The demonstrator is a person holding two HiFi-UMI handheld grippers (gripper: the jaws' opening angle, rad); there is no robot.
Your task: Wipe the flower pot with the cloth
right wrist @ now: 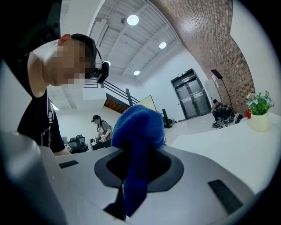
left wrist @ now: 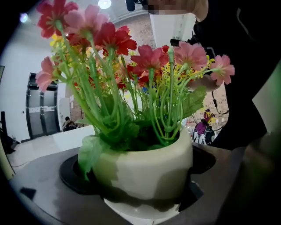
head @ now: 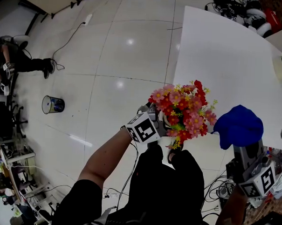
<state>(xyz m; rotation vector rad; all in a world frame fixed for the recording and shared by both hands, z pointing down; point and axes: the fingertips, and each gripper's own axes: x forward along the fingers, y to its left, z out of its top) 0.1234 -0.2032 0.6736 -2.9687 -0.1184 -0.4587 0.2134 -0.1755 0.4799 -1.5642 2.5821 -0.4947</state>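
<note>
Flower pot [left wrist: 145, 169], white w/ pink+red flowers [head: 183, 109], sits clamped between left gripper [head: 162, 128] jaws, held in air by table edge. Right gripper [head: 245, 154] nearby, jaws pinched on blue cloth [head: 238, 125], bunched above them. Beyond: white table [head: 218, 57], then floor w/ 1 bin [head: 53, 104].

Head view: bright, even light from overhead. The glossy floor [head: 111, 52] carries two round glare spots. The white worktop [head: 227, 57] is near overexposed, and its edges bow from wide-angle distortion.

Left gripper view: black vignette in the corners. A ceiling lamp [left wrist: 104, 4] flares at the top. The flower pot [left wrist: 149, 169] is sharp, with patchy dark shadow on its lower wall; the background is soft.

Right gripper view: round ceiling lights [right wrist: 132, 19] are blown out. The cloth [right wrist: 138, 127] is slightly soft and shaded underneath. Straight lines curve toward the frame rim.
</note>
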